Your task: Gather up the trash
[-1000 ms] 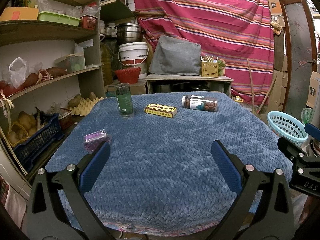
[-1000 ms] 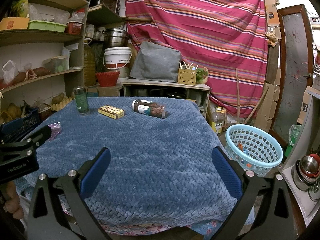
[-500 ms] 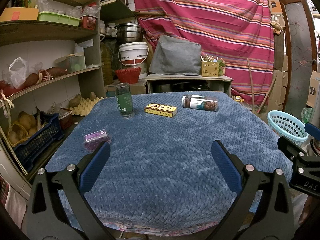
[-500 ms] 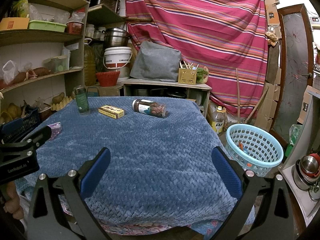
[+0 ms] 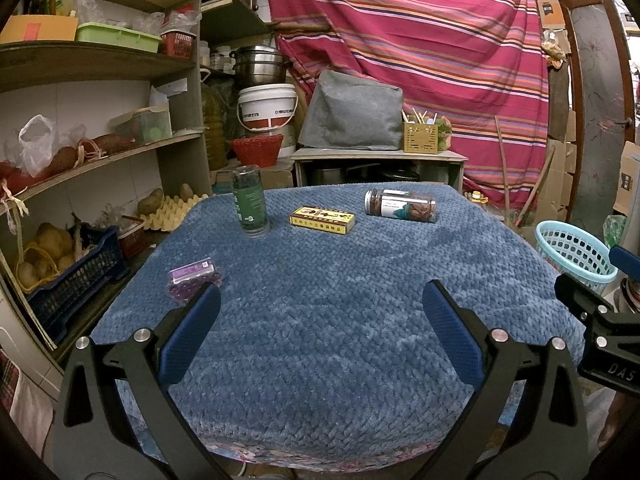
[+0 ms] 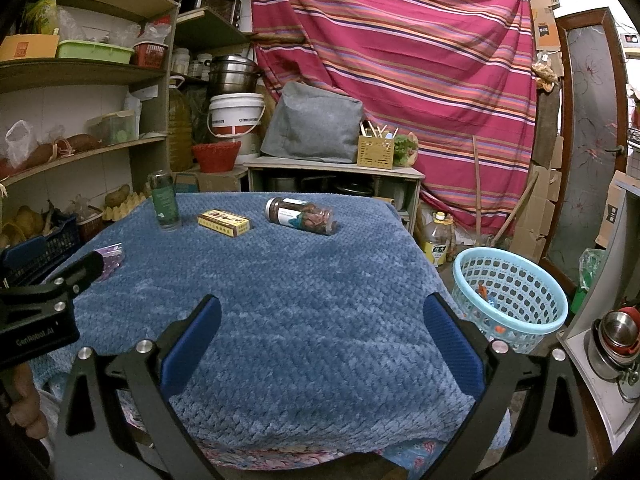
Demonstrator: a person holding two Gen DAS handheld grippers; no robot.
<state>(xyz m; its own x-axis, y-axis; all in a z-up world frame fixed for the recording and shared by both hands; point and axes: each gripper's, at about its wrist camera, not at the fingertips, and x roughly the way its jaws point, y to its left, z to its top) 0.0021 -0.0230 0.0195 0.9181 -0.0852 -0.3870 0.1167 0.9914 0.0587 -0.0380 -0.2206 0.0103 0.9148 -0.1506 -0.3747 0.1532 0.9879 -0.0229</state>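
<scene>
On the blue quilted table cover (image 5: 340, 300) stand a tall green jar (image 5: 249, 206) upright, a flat yellow box (image 5: 322, 220), a clear jar on its side (image 5: 401, 205) and a small purple packet (image 5: 194, 279). The same green jar (image 6: 164, 201), yellow box (image 6: 224, 222), lying jar (image 6: 301, 216) and purple packet (image 6: 110, 258) show in the right wrist view. My left gripper (image 5: 320, 338) hangs open over the table's near edge, empty. My right gripper (image 6: 322, 340) is open too, holding nothing. A light blue basket (image 6: 512, 298) stands on the floor right of the table.
Shelves (image 5: 88, 152) with crates, potatoes and bags line the left side. A low cabinet (image 5: 380, 164) with a grey cushion and a striped curtain stand behind the table. An oil bottle (image 6: 438, 238) sits on the floor near the basket. Metal bowls (image 6: 618, 334) are at the far right.
</scene>
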